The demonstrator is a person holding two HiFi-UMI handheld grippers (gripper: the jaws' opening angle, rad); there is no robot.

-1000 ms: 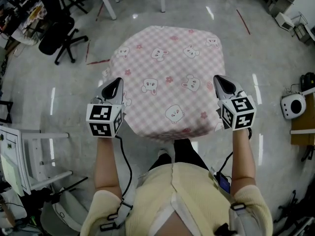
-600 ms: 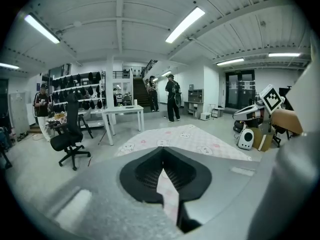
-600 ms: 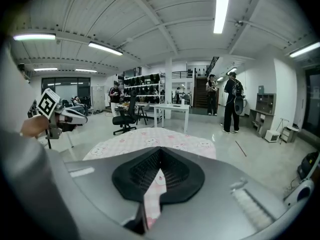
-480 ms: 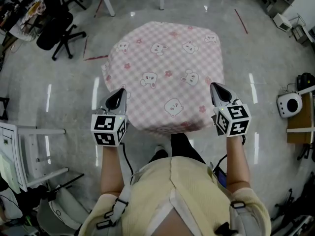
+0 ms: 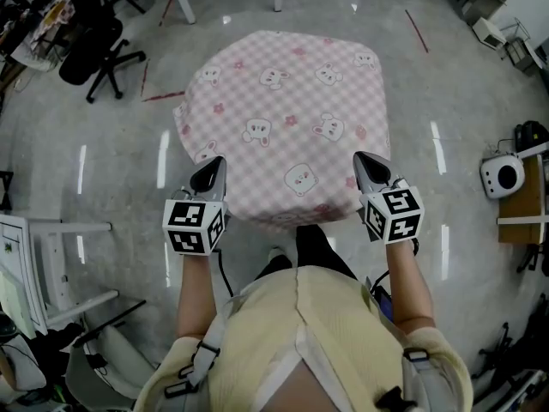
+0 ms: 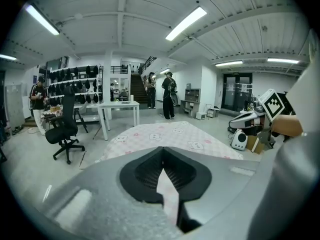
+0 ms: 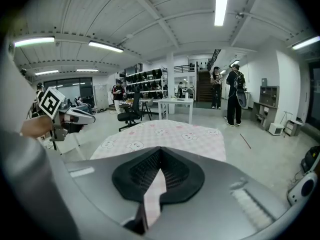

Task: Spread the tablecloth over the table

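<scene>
Cloth: pink check with bears (image 5: 287,101), draped over the desk, far and side edges hanging down; desk top hidden beneath.
Left claw: (image 5: 209,177) clenched on a thin fold of cloth at the near left corner.
Right claw: (image 5: 368,170) clenched on a thin fold at the near right corner.
Near edge: strung between the 2 claws, close to the person's legs, a shallow sag in the middle.
Stage: fits a pull mid-spread or a last squaring tug; cannot tell which.
Risk, skew: crooked drape with 1 side long, from 1 claw pulling harder than the other.
Risk, overpull: far edge dragged back and far side of the desk bared, from too strong a tug toward the body.
Risk, slip: corner dropped in a crumple, from so narrow a pinch sliding out under tension.
Risk, wrinkles: ridges across the top, from letting go with slack between the 2 corners.
</scene>
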